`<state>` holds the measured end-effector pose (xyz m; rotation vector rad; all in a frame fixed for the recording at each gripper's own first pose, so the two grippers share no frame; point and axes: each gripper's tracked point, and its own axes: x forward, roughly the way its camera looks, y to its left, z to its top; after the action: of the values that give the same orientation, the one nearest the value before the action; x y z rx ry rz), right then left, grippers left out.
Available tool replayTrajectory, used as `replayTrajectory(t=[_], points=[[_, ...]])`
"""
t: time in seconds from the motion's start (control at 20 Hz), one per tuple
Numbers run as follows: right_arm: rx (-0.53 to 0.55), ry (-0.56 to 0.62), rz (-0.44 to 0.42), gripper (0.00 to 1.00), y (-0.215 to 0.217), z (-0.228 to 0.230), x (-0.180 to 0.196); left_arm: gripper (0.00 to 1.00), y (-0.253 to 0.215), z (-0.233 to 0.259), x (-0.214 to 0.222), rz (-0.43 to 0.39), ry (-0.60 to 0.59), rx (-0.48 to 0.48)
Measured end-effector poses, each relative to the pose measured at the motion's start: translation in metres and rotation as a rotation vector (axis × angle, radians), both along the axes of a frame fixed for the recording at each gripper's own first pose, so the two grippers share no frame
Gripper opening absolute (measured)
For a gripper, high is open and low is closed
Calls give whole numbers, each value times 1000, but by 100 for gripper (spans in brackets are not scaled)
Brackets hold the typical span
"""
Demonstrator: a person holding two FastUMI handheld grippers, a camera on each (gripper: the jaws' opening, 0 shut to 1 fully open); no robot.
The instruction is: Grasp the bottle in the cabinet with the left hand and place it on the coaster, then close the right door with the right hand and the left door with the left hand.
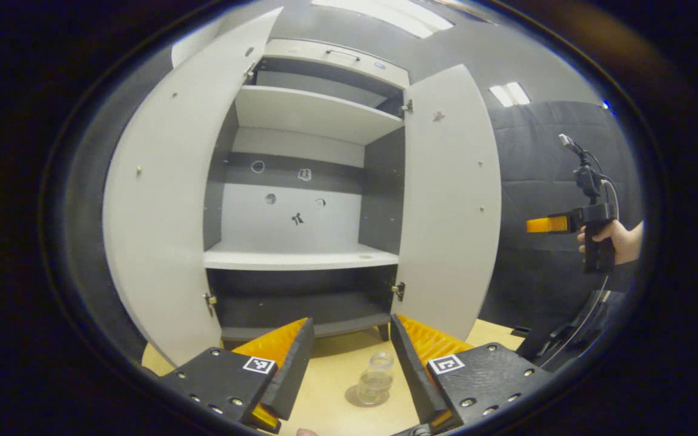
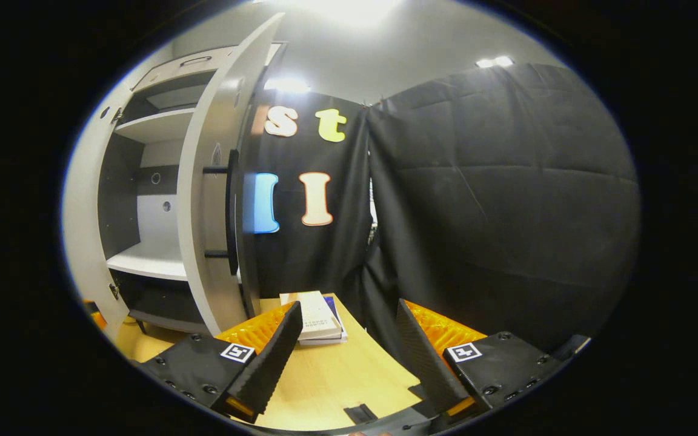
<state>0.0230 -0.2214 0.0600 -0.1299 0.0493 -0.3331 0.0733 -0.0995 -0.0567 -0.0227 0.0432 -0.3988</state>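
The small clear glass bottle [image 1: 377, 378] stands on its round coaster [image 1: 366, 396] between the wide-open, empty left gripper [image 1: 352, 345] fingers — right gripper [image 2: 346, 339] likewise open, empty — both grey cabinet doors [image 1: 449, 200] ajar.

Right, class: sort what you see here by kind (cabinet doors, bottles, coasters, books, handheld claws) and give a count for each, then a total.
Open grey cabinet doors: 2 (left, right)
Small clear glass bottle: 1
Round clear coaster under it: 1
Stacked books: 2
Handheld claws: 2 (left claw, right claw)
Total: 8
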Motion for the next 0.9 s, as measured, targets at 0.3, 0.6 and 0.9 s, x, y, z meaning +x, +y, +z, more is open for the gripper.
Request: replayTrajectory(t=[0.3, 0.6, 0.9], points=[[-41, -64, 217, 99, 7, 60, 68, 76, 35, 55, 15, 308, 24, 51], [19, -60, 365, 99, 14, 65, 108, 76, 32, 112, 20, 478, 26, -2], [75, -47, 474, 97, 41, 74, 119, 80, 56, 126, 10, 614, 31, -11]])
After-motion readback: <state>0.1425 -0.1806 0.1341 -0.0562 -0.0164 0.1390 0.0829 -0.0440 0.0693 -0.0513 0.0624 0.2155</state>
